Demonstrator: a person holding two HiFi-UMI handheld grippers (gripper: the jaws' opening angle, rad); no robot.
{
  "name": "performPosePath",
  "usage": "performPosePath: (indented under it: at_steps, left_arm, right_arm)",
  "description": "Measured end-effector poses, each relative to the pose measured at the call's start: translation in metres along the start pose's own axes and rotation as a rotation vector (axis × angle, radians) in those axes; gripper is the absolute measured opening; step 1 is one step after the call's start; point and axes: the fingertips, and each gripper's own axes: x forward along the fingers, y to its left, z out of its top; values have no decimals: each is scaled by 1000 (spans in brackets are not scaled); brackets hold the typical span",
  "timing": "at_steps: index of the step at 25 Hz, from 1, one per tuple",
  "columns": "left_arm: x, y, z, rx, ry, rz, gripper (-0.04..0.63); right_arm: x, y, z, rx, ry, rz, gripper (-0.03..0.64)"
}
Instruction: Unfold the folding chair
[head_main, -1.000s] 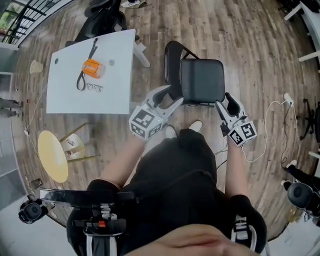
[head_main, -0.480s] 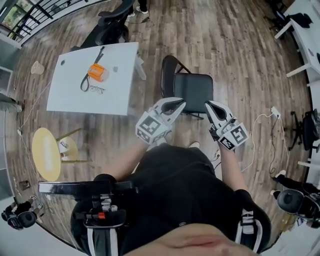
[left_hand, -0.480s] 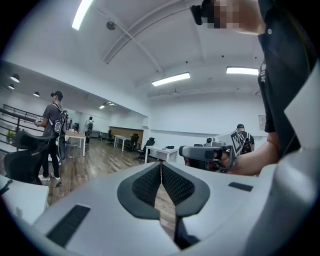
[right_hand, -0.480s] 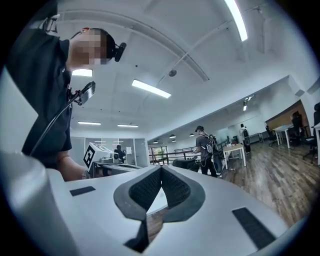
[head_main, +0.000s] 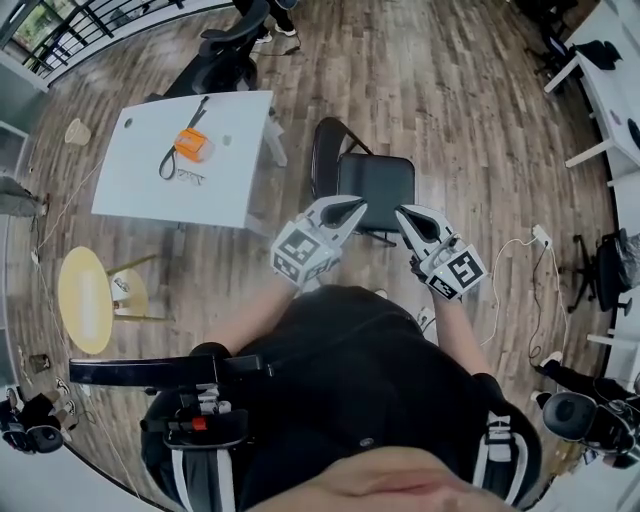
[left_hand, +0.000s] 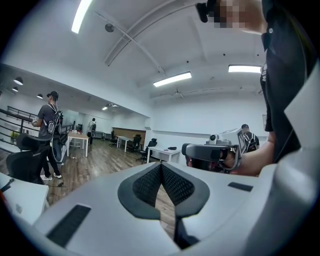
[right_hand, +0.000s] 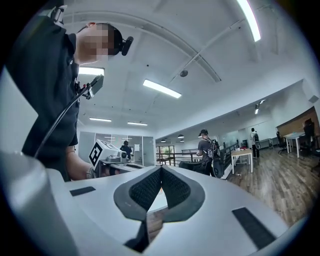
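Observation:
The black folding chair (head_main: 376, 188) stands opened out on the wooden floor in the head view, seat flat, with its backrest (head_main: 324, 158) at the left. My left gripper (head_main: 350, 206) hovers above the seat's near left edge, shut and empty. My right gripper (head_main: 404, 214) hangs over the near right corner, also shut on nothing. In the left gripper view the pads (left_hand: 150, 184) meet with nothing between them, and the right gripper (left_hand: 214, 152) shows beyond. In the right gripper view the pads (right_hand: 172, 189) are likewise pressed together, with the left gripper's marker cube (right_hand: 100, 152) behind them.
A white table (head_main: 140, 190) at the left carries an orange object (head_main: 194, 144), a strap and glasses. A yellow round stool (head_main: 82, 300) stands lower left. An office chair (head_main: 225, 55) is beyond the table. A white cable (head_main: 520, 250) lies at the right. People (left_hand: 49, 131) stand further off.
Both grippers were open at the seat's near corners; they have lifted away from the chair and shut empty. The chair has stayed unfolded.

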Motion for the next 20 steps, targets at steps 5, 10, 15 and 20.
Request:
performPosePath:
  at_steps: [5, 10, 15, 20]
  left_arm:
    - [0, -9, 3, 8, -8, -7, 5]
    - [3, -21, 3, 4, -4, -13, 5]
    - [3, -20, 0, 2, -12, -31, 5]
    - [-1, -1, -7, -46, -17, -52, 5]
  right_arm:
    - [-4, 3, -1, -9, 2, 1, 8]
    - [-16, 3, 2, -15, 1, -10, 8]
    - [-14, 5, -3, -15, 13, -25, 8]
    - [2, 3, -11, -8, 15, -44, 8]
